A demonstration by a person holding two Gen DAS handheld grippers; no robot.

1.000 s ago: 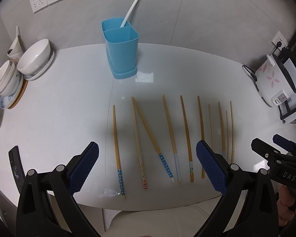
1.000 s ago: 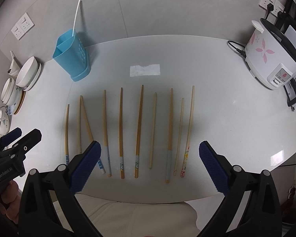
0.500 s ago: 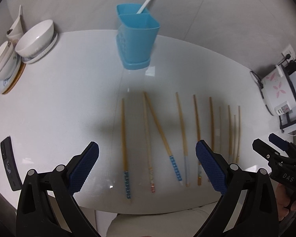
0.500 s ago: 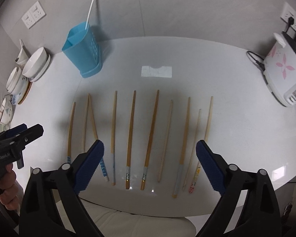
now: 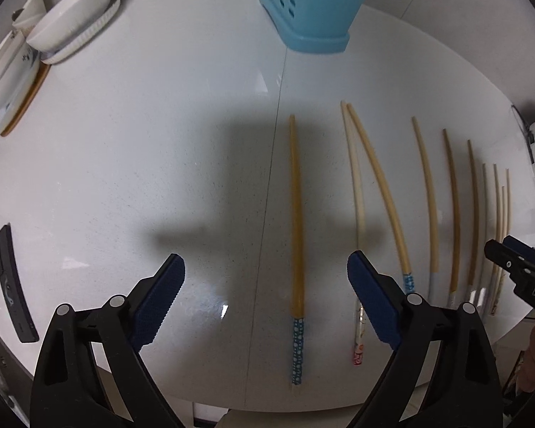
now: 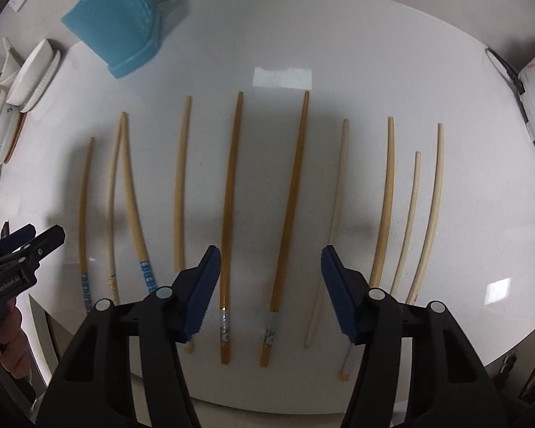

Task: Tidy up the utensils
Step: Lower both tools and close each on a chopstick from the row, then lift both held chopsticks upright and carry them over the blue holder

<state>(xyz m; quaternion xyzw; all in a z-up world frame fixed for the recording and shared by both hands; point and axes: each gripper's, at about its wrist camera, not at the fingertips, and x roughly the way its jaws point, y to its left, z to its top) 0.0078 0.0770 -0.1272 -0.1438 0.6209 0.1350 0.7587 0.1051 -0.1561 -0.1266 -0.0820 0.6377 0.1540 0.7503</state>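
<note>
At the bottom of each wrist view both tongs have dropped close over the row of chopsticks: the left tongs (image 5: pixel 265 287) gape wide, just starting to narrow, around the blue-dotted chopstick (image 5: pixel 296 235), while the right tongs (image 6: pixel 270 281) are closing, half-shut, around two dark chopsticks (image 6: pixel 232 214), pads apparently not yet pressing. That suggests a pickup is starting. Chopstick ends lie near the counter (image 5: pixel 125 164) front edge; the blue holder (image 5: pixel 308 10) stands at upper centre beyond open surface.

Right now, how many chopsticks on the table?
10 chopsticks, one row on the table: three left of the right gripper, one behind each finger, two between its closing jaws, three right. Holder's inside unseen.
</note>
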